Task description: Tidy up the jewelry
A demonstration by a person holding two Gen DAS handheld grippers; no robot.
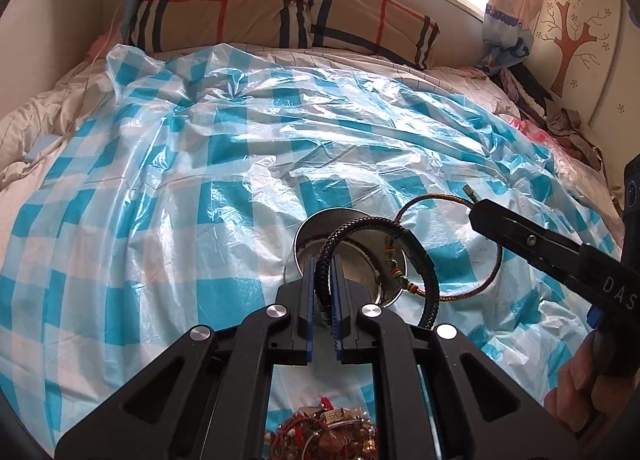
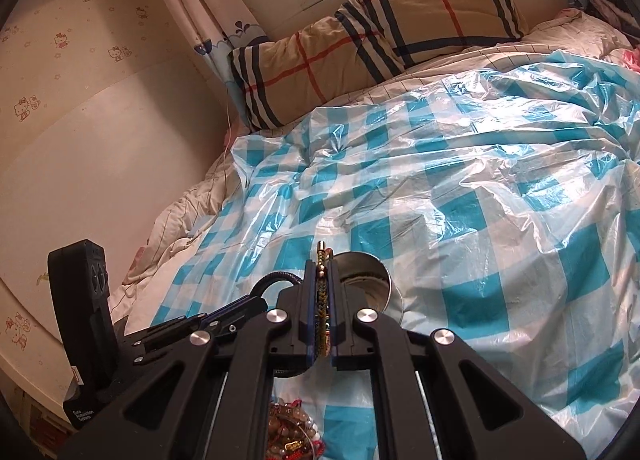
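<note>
A: What covers the bed?

B: A blue-and-white checked plastic sheet (image 1: 168,164), with plaid pillows (image 1: 224,0) up at twelve o'clock. A round metal tin (image 1: 352,244) sits on the sheet at centre.

A: And the claws?

B: The left gripper (image 1: 323,280) is clamped tight on a black braided bracelet (image 1: 360,226) looping over the tin. At three o'clock, the right gripper (image 1: 478,208) pinches a thin multicoloured cord bracelet (image 1: 430,200). A jewelry heap (image 1: 324,436) lies at six o'clock.
</note>
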